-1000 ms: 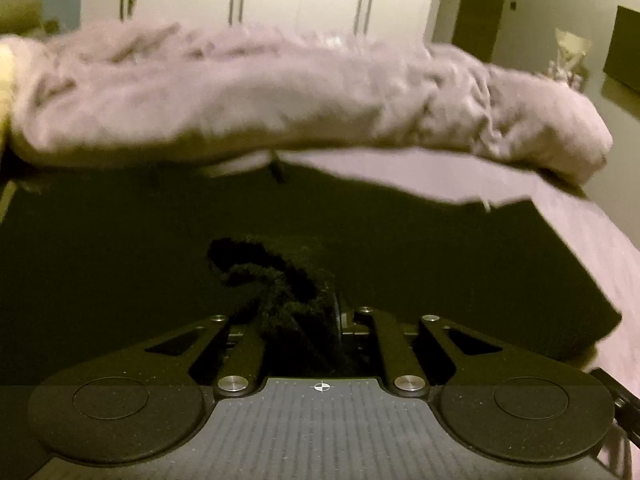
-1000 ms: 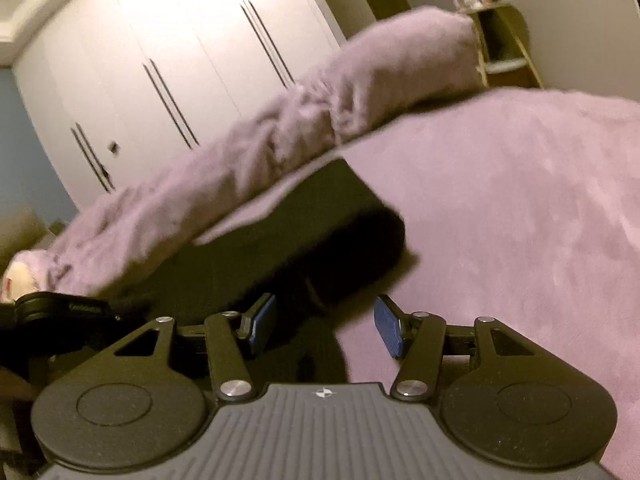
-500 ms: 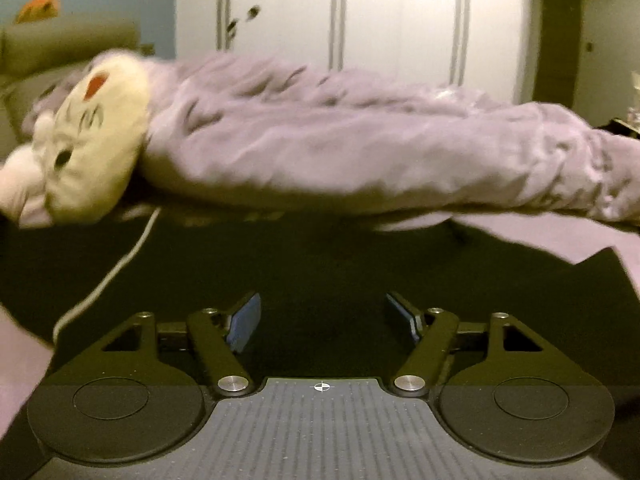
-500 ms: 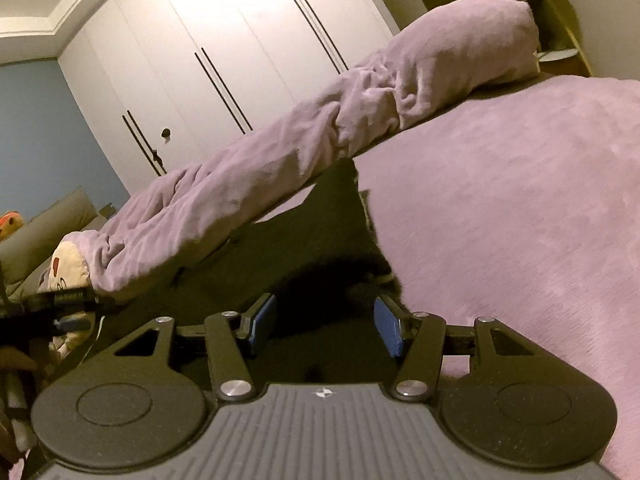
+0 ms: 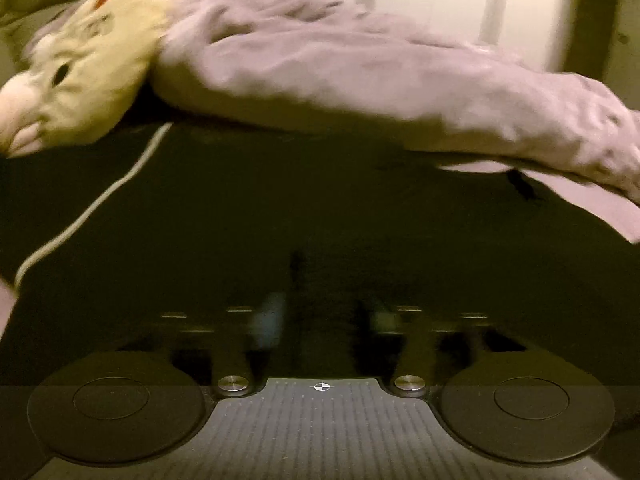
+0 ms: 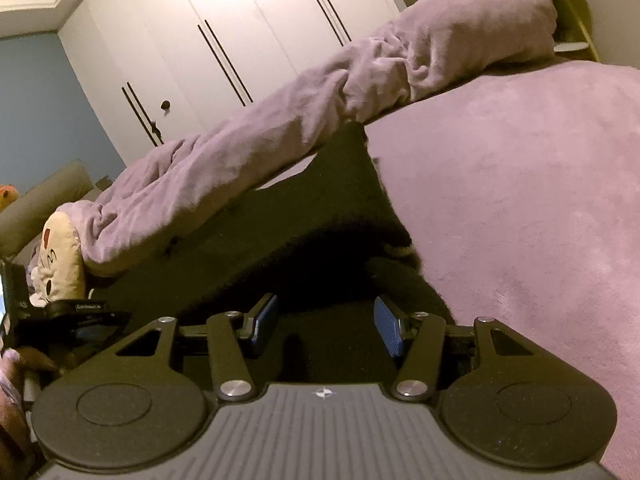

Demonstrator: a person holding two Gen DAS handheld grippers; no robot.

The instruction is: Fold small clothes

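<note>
I see one black garment beside the rolled blanket; my right tool and left tool are both spread, empty.

A rolled lilac blanket lies in a long ridge across the bed, which has a plush purple cover. At the roll's left end rests a cream plush toy with a dark eye and a red patch — blurred in the left wrist view, sharper and smaller in the right one. A thin white cord runs down from just below the toy. Behind stand white wardrobe doors with dark vertical handles — a blue wall sits to their left.
</note>
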